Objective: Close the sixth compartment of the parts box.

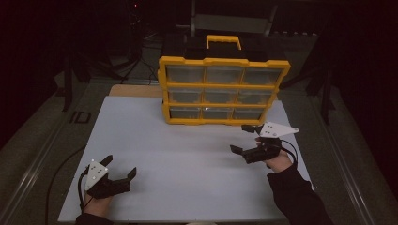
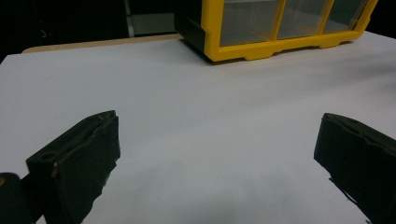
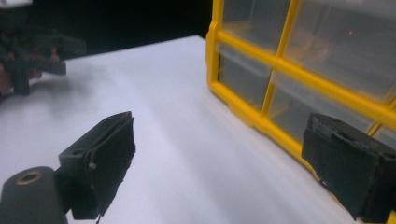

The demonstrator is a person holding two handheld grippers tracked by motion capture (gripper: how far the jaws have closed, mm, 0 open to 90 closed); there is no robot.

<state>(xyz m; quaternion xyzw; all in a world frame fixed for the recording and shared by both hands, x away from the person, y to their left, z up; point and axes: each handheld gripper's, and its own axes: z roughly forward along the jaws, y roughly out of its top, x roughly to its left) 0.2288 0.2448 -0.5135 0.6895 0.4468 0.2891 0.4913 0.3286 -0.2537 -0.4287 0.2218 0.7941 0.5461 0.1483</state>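
High view: yellow drawer box (image 1: 224,89) stands upright at far edge of white board (image 1: 155,140), w/ black top and handle. Right gripper view gets close on its clear lower drawers (image 3: 243,77). Right gripper (image 1: 246,138) just in front of box, near its right end, jaws wide, nothing held. Left gripper (image 1: 121,167) well apart from box, jaws wide, empty.

organizer case (image 1: 223,89): no readable brand, label or number on the yellow frame, handle or clear drawer fronts
white table (image 1: 155,140): blank, no print or markings
grey plates on tongs: only small dots, no legible characters
overall: no readable text in any view
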